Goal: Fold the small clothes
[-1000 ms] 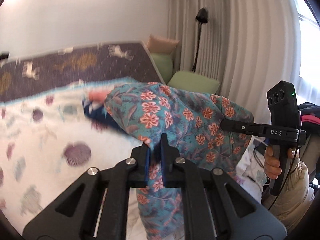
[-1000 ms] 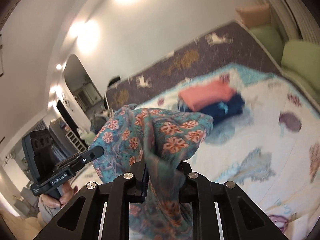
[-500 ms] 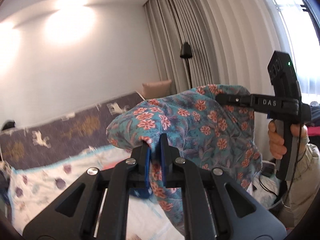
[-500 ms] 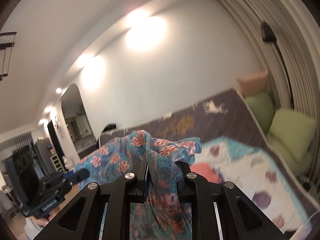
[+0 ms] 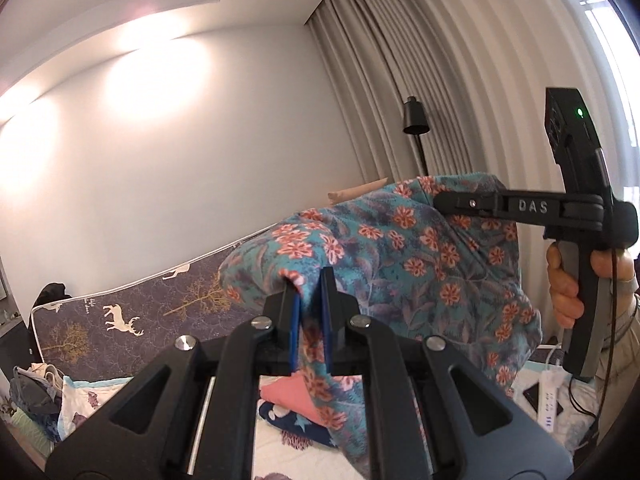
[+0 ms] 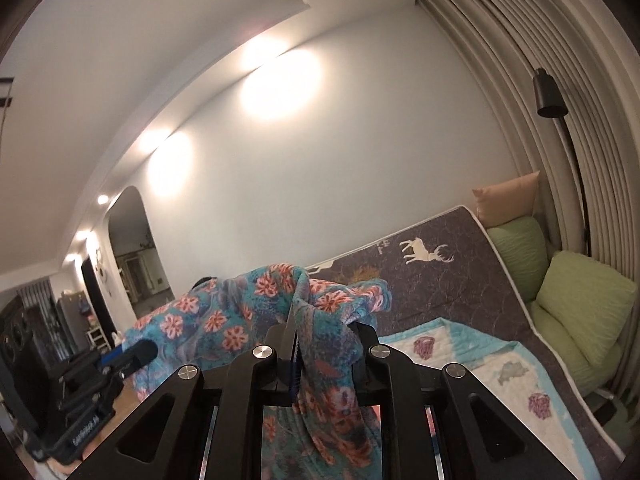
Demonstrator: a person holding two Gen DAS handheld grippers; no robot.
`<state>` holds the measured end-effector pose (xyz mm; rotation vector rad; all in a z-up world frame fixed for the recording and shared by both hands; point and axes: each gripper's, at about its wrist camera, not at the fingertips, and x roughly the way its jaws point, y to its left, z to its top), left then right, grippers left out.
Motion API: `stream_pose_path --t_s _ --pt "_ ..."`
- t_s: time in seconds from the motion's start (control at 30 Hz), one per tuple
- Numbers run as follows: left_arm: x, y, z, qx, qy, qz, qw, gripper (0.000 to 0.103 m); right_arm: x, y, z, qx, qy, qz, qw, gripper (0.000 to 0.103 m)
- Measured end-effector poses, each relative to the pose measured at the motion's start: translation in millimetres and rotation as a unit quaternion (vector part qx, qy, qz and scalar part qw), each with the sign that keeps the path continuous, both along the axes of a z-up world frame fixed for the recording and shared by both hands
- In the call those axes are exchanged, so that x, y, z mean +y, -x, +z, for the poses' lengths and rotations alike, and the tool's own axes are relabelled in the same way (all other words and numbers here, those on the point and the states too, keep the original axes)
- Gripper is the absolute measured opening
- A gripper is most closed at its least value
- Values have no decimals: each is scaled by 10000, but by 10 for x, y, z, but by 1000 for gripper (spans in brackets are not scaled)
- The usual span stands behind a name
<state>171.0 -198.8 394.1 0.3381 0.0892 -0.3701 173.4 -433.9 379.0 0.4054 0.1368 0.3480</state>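
Note:
A teal garment with orange flowers [image 5: 400, 264] hangs in the air, stretched between both grippers. My left gripper [image 5: 310, 304] is shut on one top edge of it. My right gripper [image 6: 320, 332] is shut on another top edge; it also shows in the left wrist view [image 5: 444, 202], held in a hand at the right. The garment shows in the right wrist view [image 6: 224, 320], draped over my fingers and hanging down. My left gripper shows there at the lower left [image 6: 136, 354].
Below lies a bed with a white quilt [image 6: 480, 356]. A folded pink piece [image 5: 286, 394] sits on a folded navy piece [image 5: 280, 416]. A dark deer-print mattress [image 6: 432, 276] leans on the wall. Green pillows [image 6: 580, 300], a floor lamp [image 5: 416, 128] and curtains stand at the right.
Both grippers have lifted the floral garment well above the bed and tilted upward. The garment now hangs more spread out between them.

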Motion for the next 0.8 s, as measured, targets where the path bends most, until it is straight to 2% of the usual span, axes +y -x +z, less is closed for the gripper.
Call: stream_pose_path --t_s 0.13,0.23,0.3,0.37,0.47,0.53,0.57,0.6,0.67,0.73,0.8 --pt "16 -578 -291 276 156 -49 9995 10 -7 -632 -102 180 0 -84 9998 15" --pt "42 -1201 -696 696 267 -29 9972 10 45 -1149 -354 423 32 -122 9990 15" --pt "84 -1665 -1077 1017 349 58 9942 10 106 -1635 -676 706 64 -126 9974 15" --pt "138 -2049 -1466 1182 406 145 9921 10 171 -2171 -1092 1043 14 -87 9945 15" --pt "267 -2724 -2196 1506 311 592 9863 10 328 -2881 -1741 1448 -161 -23 9893 16" --pt "380 -3200 -2757 1967 154 1016 9751 10 547 -3479 -2385 1983 -232 -8 9799 18" --pt "438 -3370 -3013 2122 39 1218 9696 10 613 -3662 -2606 2225 -224 -3 9747 21" --pt "541 -3544 -3341 2308 -152 1480 9615 10 732 -3898 -2952 2570 -200 -13 9662 21" --pt "672 -3719 -3761 2649 -353 1668 9491 10 956 -4188 -3547 3055 2 -41 9522 20" --pt "761 -3807 -4036 2731 -586 1797 9432 10 1054 -4287 -3896 3203 128 -138 9471 20" --pt "840 -3787 -4250 2932 -602 1709 9387 10 991 -4349 -3934 3175 91 -157 9481 20"
